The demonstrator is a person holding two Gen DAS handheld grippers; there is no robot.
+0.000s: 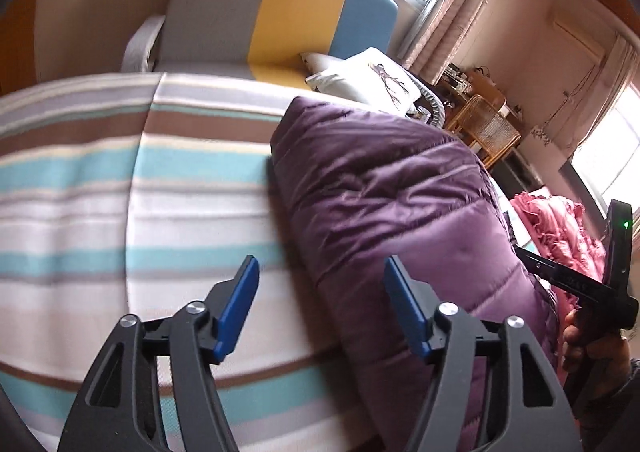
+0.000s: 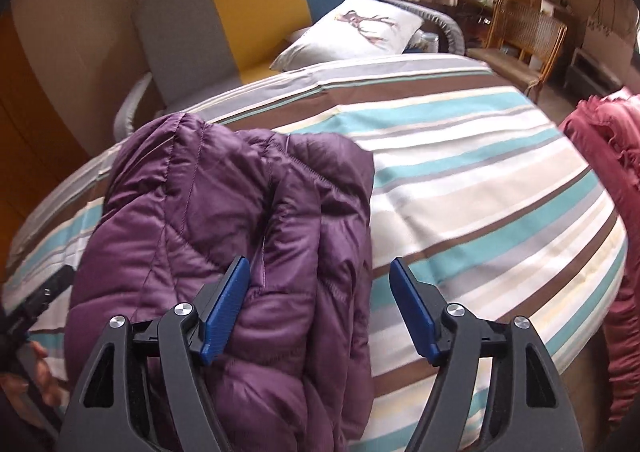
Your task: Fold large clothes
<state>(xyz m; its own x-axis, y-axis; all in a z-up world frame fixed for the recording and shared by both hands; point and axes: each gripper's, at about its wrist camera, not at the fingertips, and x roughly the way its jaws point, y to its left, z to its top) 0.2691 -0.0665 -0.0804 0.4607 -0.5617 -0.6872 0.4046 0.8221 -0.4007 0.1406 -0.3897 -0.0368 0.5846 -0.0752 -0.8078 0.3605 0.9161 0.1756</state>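
A purple quilted puffer jacket (image 1: pixel 400 203) lies folded lengthwise on the striped bedcover (image 1: pixel 140 191). It also shows in the right wrist view (image 2: pixel 224 219), bunched in thick folds. My left gripper (image 1: pixel 320 272) is open and empty, hovering over the jacket's left edge. My right gripper (image 2: pixel 318 272) is open and empty, just above the jacket's near end. The right gripper's body shows at the right edge of the left wrist view (image 1: pixel 600 284). The left gripper's body shows at the left edge of the right wrist view (image 2: pixel 44 292).
The striped bedcover (image 2: pixel 480 179) spreads to the right. A pink ruffled garment (image 2: pixel 612 171) lies at the bed's right edge. A white pillow (image 2: pixel 356 31) and a grey-yellow-blue headboard (image 2: pixel 256 3) stand at the far end. A wicker chair (image 2: pixel 524 35) stands beside the bed.
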